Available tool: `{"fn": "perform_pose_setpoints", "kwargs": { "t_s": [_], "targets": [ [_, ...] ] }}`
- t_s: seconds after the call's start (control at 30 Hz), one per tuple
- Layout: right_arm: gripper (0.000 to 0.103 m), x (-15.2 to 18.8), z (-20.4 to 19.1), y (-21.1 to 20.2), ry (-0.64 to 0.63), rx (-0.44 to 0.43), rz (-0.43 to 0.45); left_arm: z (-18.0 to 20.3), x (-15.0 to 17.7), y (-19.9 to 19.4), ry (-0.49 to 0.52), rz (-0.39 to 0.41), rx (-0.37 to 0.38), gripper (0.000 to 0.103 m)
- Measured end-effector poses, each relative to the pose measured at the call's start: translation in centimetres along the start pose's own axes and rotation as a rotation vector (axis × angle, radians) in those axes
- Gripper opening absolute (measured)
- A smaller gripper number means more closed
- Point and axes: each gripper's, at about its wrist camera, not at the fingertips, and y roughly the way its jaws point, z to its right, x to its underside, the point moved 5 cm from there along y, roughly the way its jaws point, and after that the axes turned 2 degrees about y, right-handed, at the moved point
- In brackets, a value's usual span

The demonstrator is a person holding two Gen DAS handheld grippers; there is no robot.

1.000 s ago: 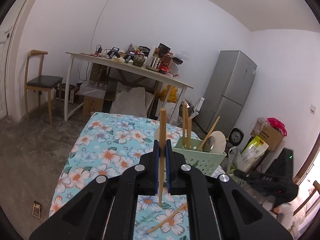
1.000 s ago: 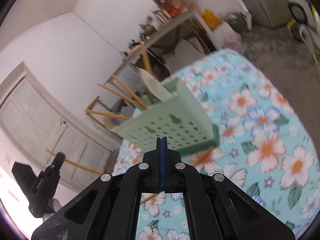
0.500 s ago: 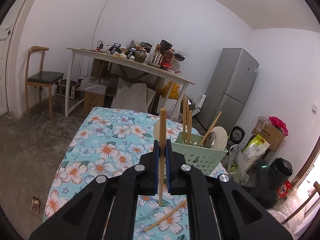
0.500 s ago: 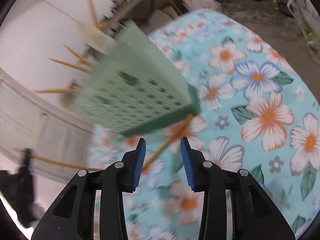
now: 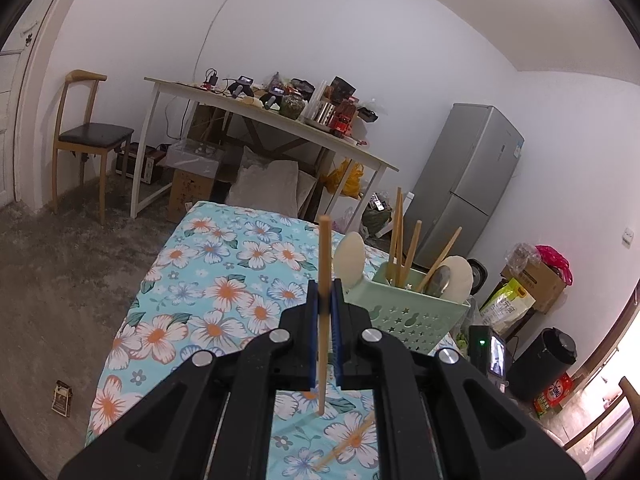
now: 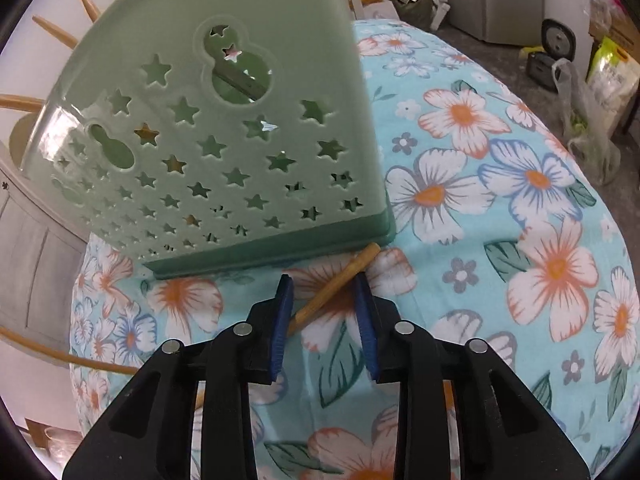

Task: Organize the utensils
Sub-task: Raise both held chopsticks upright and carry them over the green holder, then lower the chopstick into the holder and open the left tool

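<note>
Lowered, right gripper [image 6: 324, 300] straddles chopstick [image 6: 334, 286] (jaws closing) beside basket [image 6: 224, 128].

- right gripper [image 6: 324, 284] was clamped fully shut a second ago with nothing in it; half a second back the jaws were spread wide, and now they're closing in again
- it's tipped down and dropped in much closer to the floral tablecloth [image 6: 500, 208], so the green utensil basket [image 6: 224, 128] fills the view right ahead of the tips
- the loose chopstick [image 6: 336, 286] on the cloth now sits between the blue pads [image 6: 282, 312], not pinched yet
</note>
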Motion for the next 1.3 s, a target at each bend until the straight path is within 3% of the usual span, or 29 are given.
{"fn": "perform_pose_setpoints", "kwargs": {
  "t_s": [0.2, 0.43, 0.67, 0.97, 1.1, 1.3],
  "targets": [
    [0.004, 1.0, 2.9, -1.8, 0.102, -0.125, -0.050, -0.1, 0.0, 0.2, -0.007, 0.001, 0.015, 0.005],
    [0.004, -0.1, 4.0, -7.2, 0.100, -0.280, 0.037, 1.4, -0.6, -0.3, 0.017, 0.017, 0.031, 0.005],
    [0.004, -1.7, 3.8, -12.6, 0.068, -0.403, 0.157, 4.7, -3.4, -1.5, 0.052, 0.067, 0.082, 0.005],
    [0.004, -3.2, 3.5, -16.3, 0.032, -0.528, 0.248, 11.7, -9.5, -2.9, 0.179, 0.239, 0.168, 0.005],
    [0.004, -3.6, 3.7, -17.0, 0.026, -0.577, 0.276, 14.2, -11.3, -1.0, 0.240, 0.274, 0.158, 0.005],
    [0.004, -4.3, 4.3, -16.7, 0.029, -0.600, 0.280, 15.6, -11.5, 4.7, 0.287, 0.226, 0.111, 0.005]
  ]
}}
